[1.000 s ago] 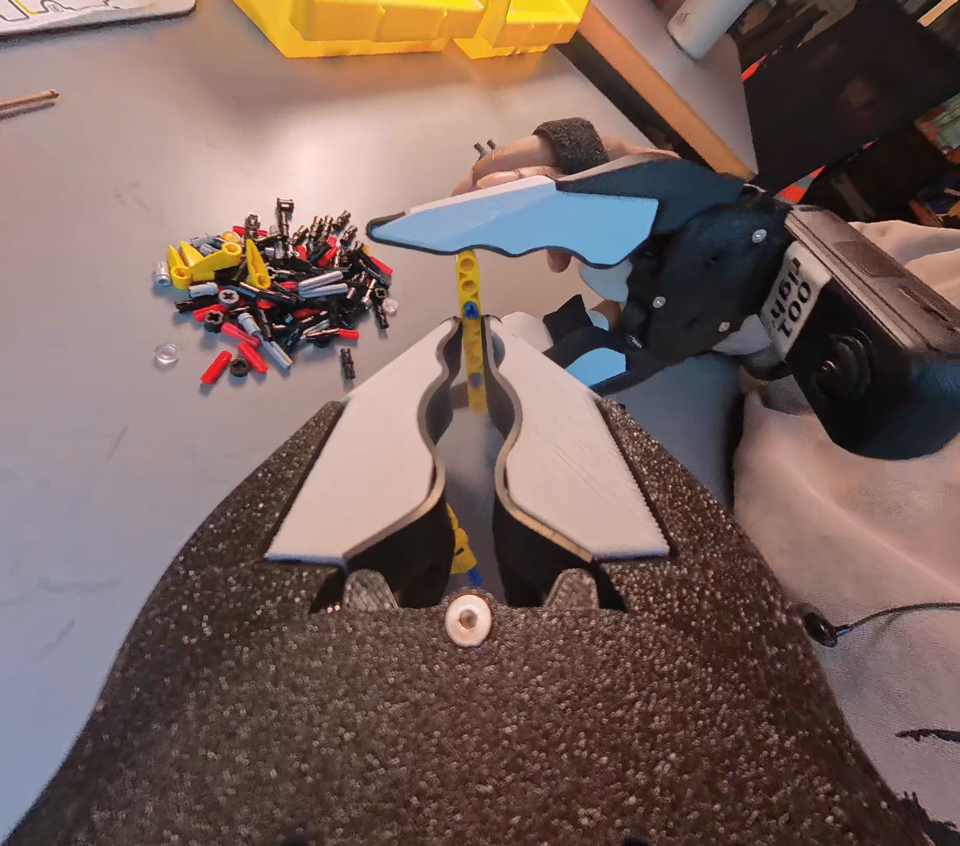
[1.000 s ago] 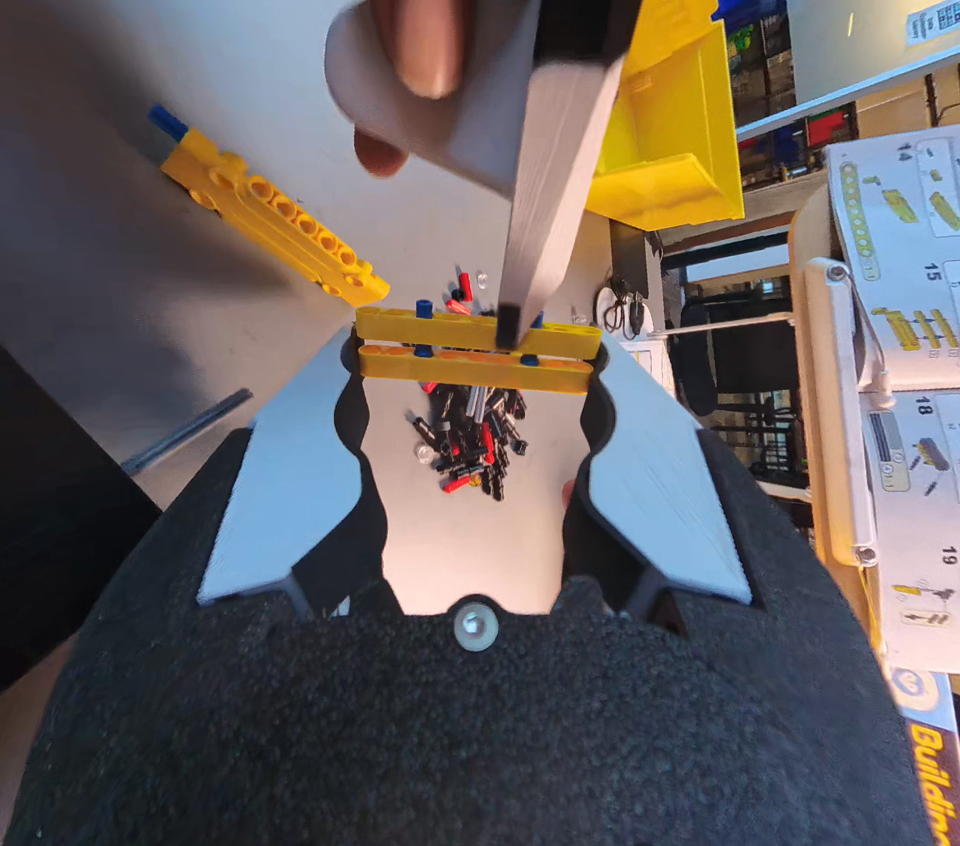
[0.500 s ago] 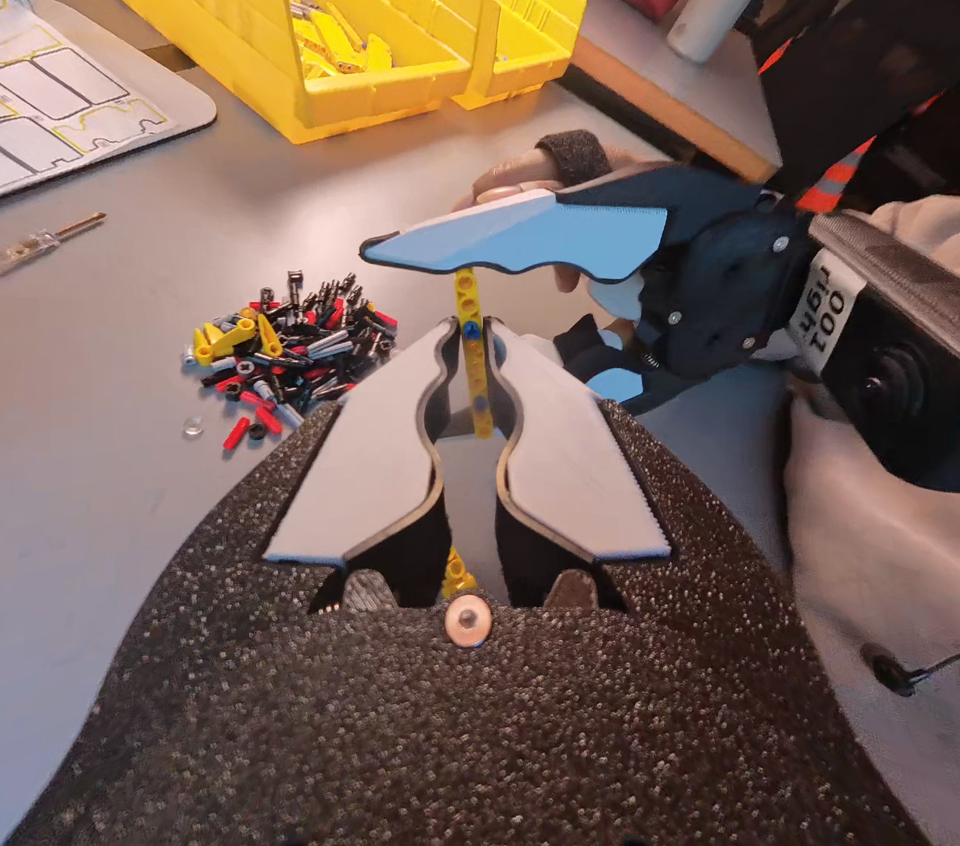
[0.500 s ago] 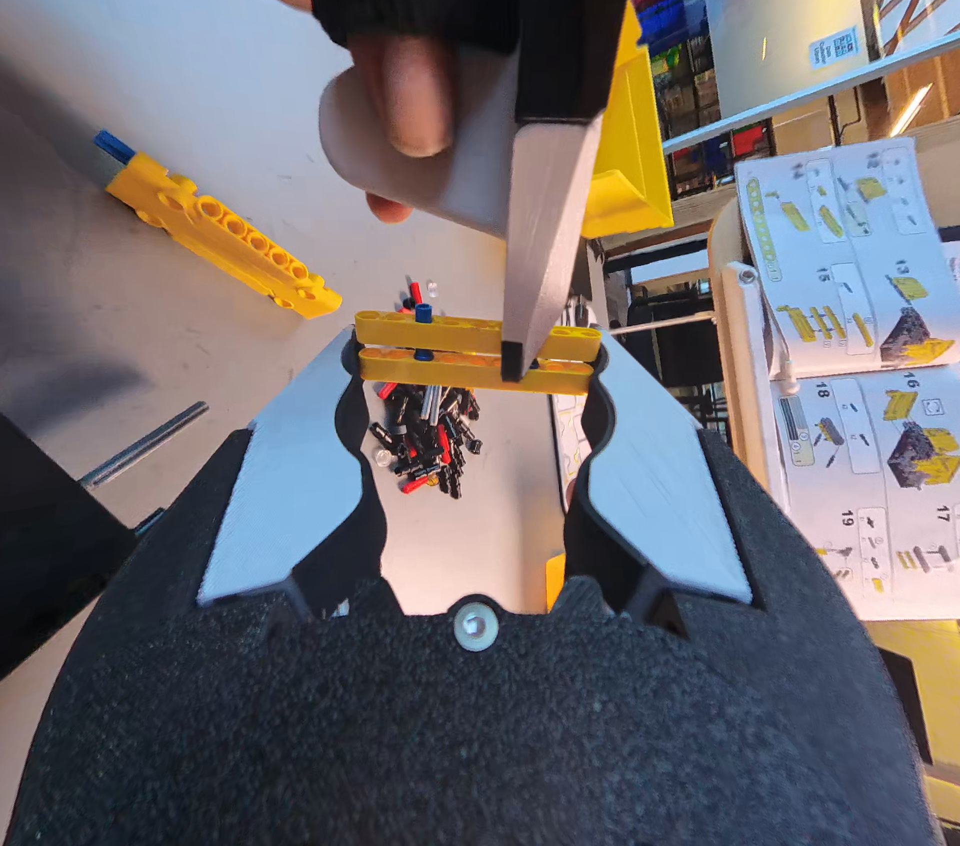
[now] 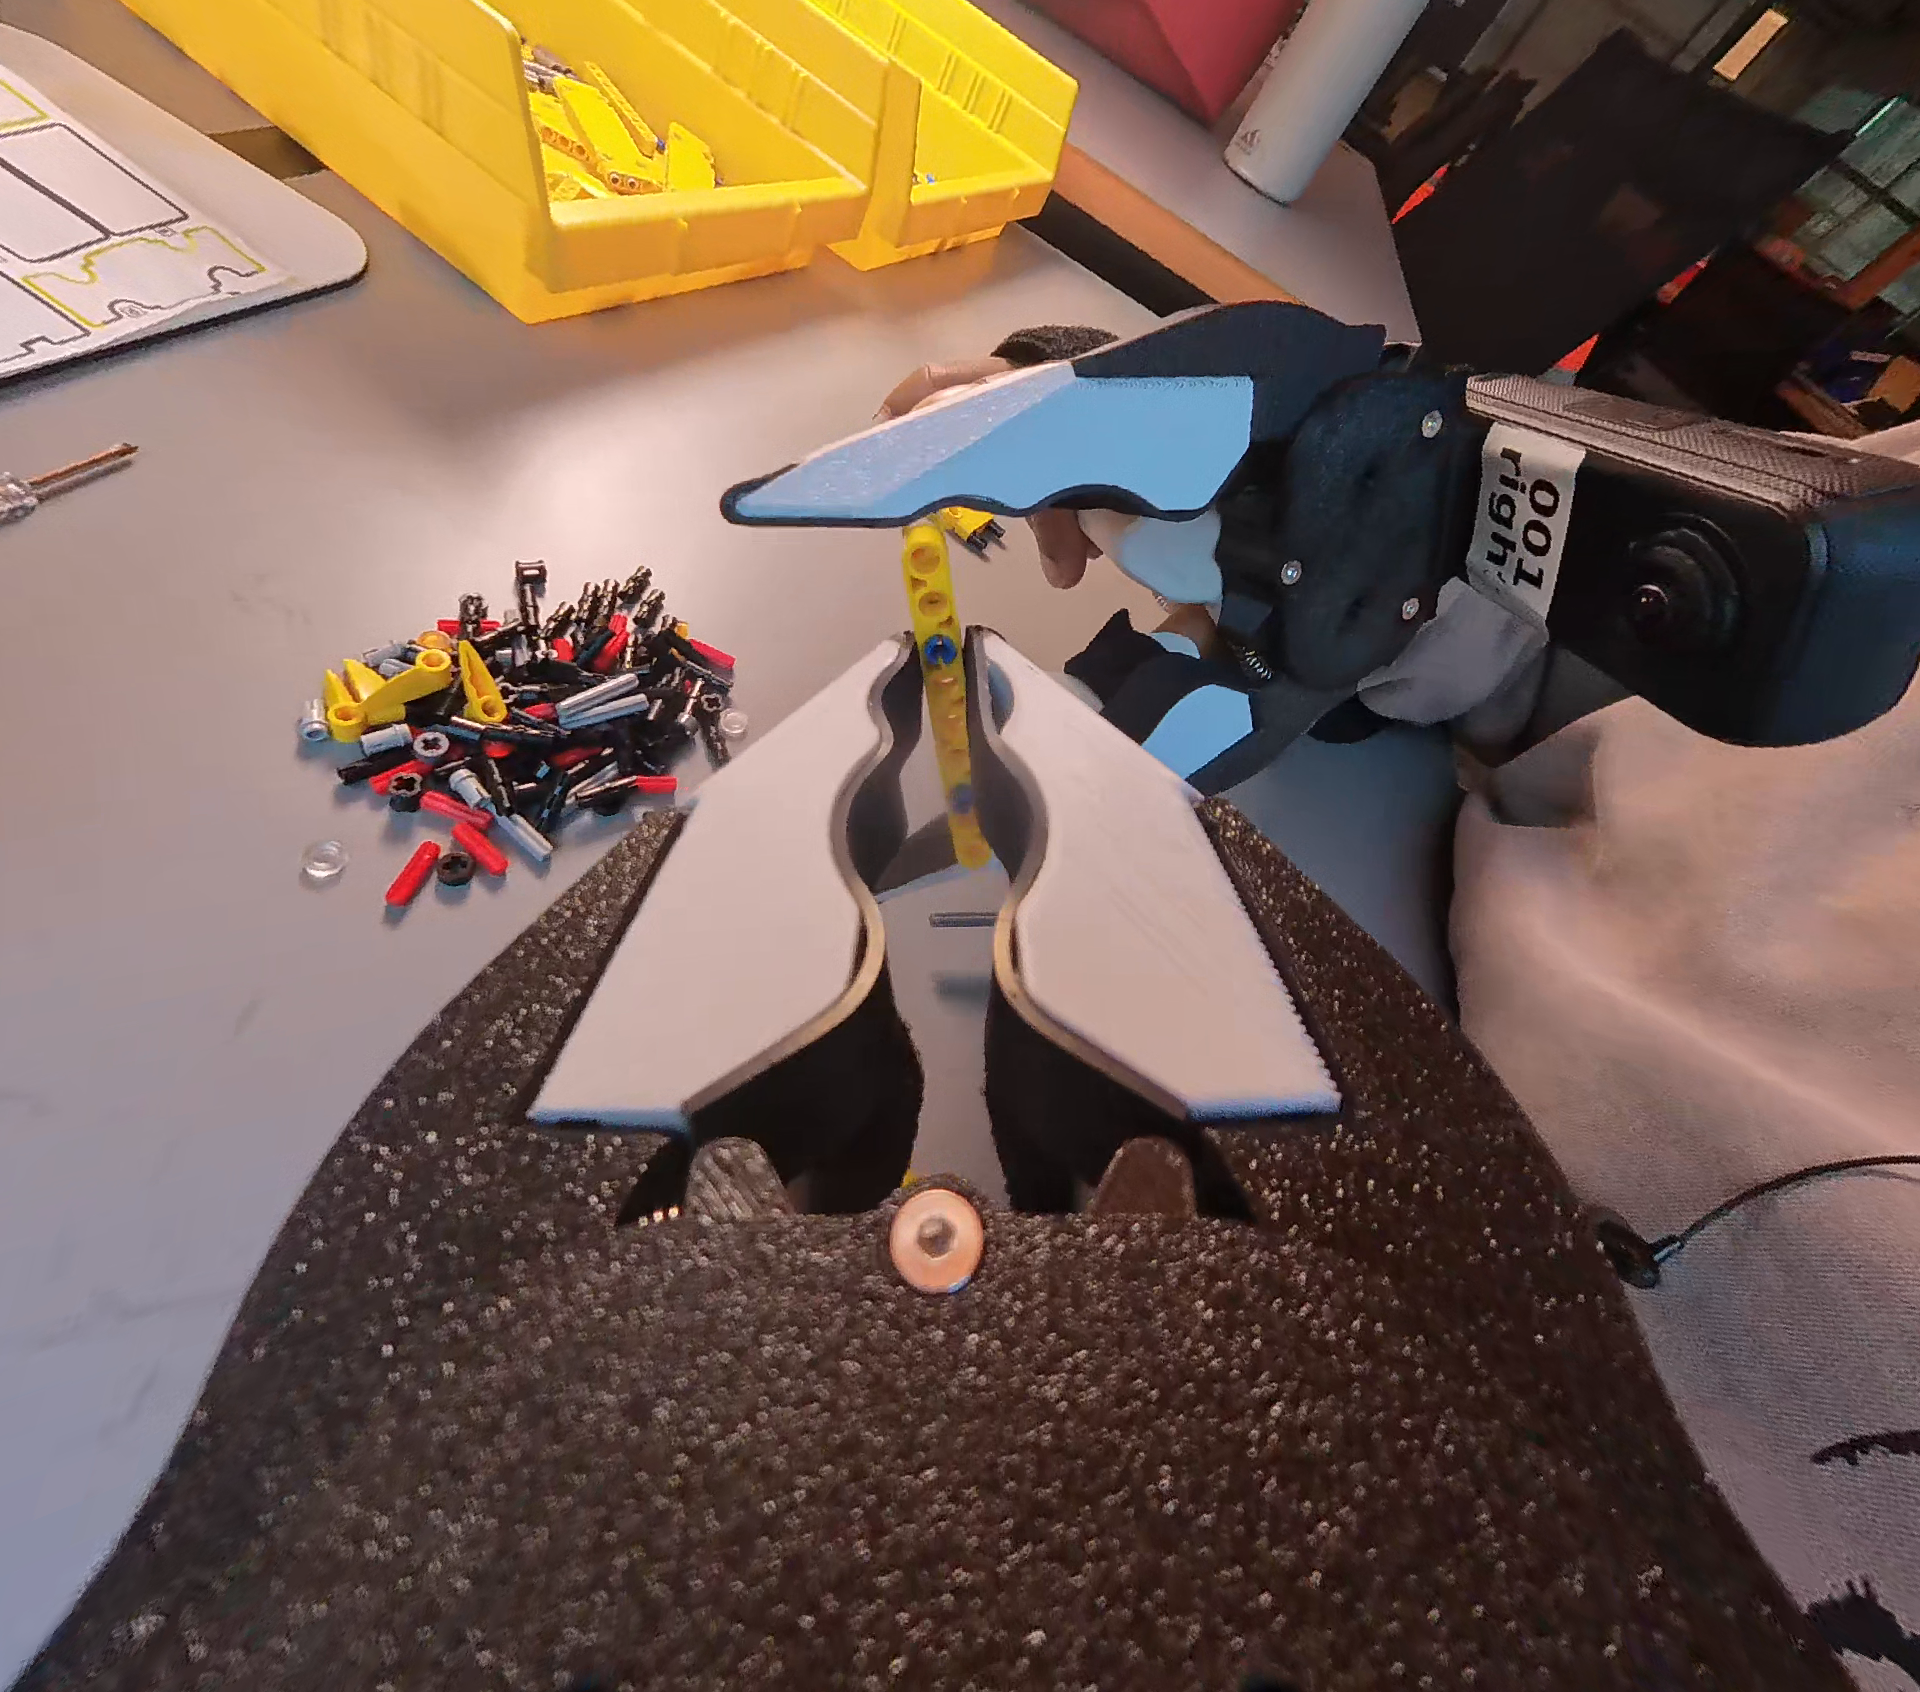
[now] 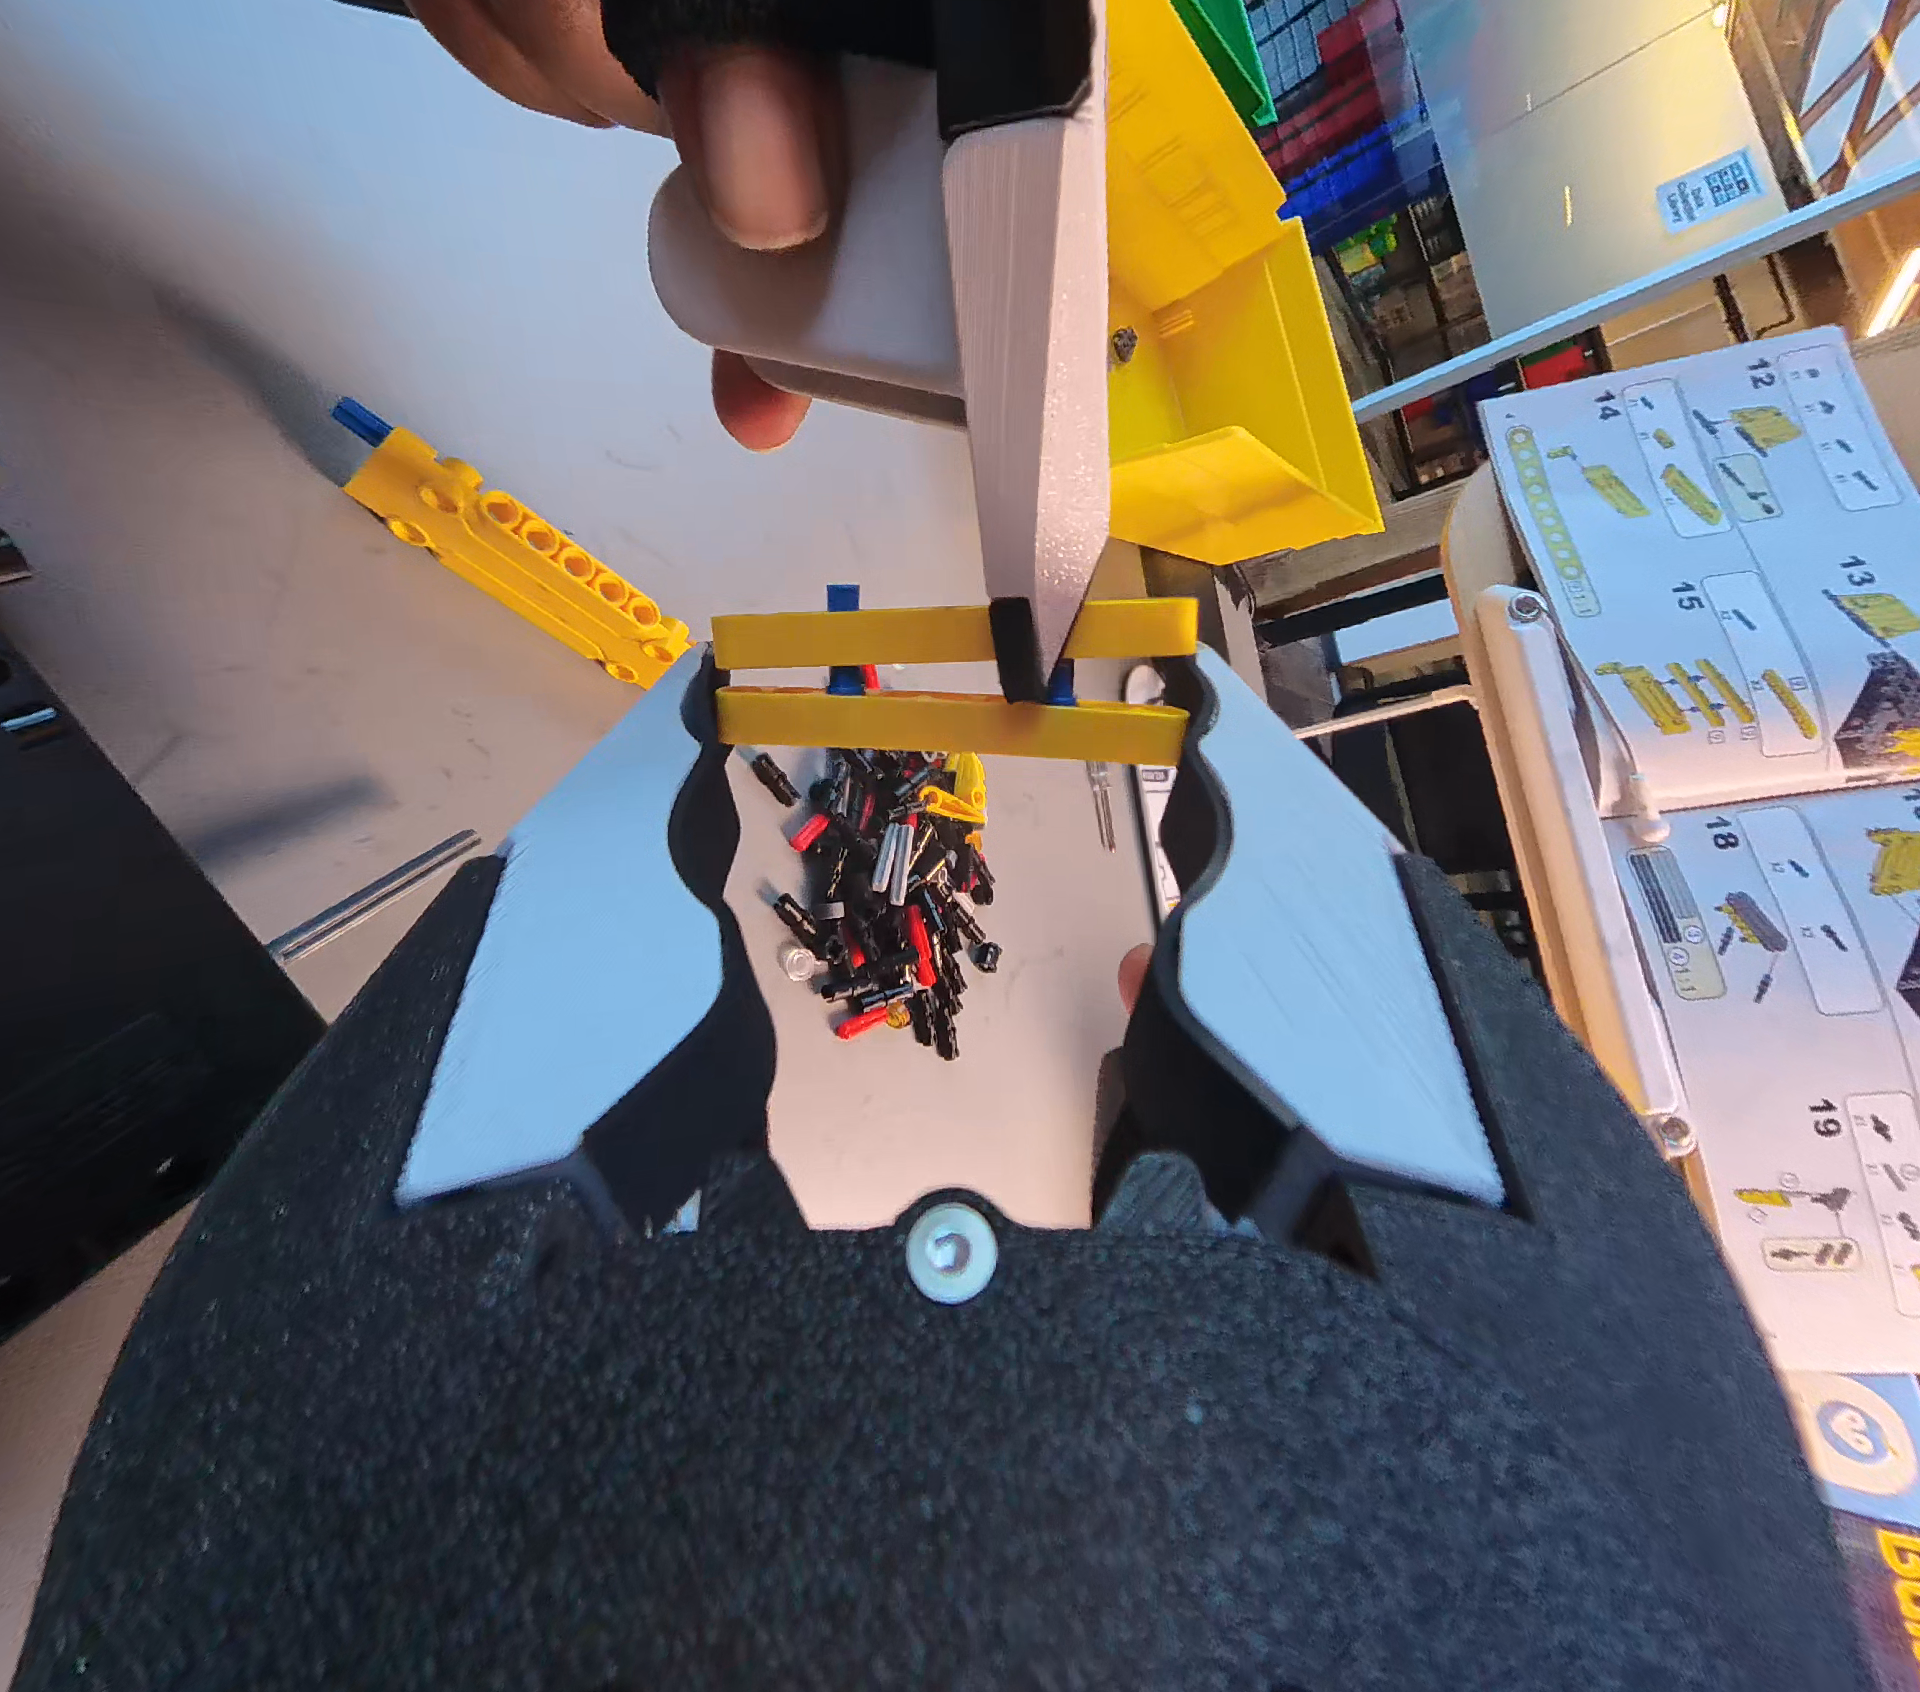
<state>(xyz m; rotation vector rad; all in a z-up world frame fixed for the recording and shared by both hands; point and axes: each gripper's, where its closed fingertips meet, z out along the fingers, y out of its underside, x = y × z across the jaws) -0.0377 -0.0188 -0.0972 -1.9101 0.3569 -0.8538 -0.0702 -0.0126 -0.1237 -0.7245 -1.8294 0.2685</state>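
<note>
Two yellow holed beams joined by blue pins (image 5: 948, 749) are held above the grey table. My left gripper (image 5: 940, 650) is shut across the pair near its middle. In the right wrist view the pair (image 6: 883, 712) lies crosswise, and my right gripper (image 6: 951, 686) is shut on its two ends. The left gripper's fingers (image 6: 1039, 447) come down onto it from above, with a person's hand behind them. In the left wrist view one of the right gripper's fingers (image 5: 987, 458) caps the pair's top end.
A pile of small black, red, grey and yellow pins (image 5: 520, 717) lies on the table, also below the pair (image 6: 894, 894). Another yellow beam (image 6: 530, 546) and a grey axle (image 6: 374, 894) lie left. Yellow bins (image 5: 623, 84), a white bottle (image 5: 1351, 32) and an instruction booklet (image 6: 1714, 603) stand around. Less than 4 cm separates the two grippers' tips.
Both grippers have risen and tilted together with the yellow pair, so the beams now show edge-on in the right wrist view. Both grips are unchanged.
</note>
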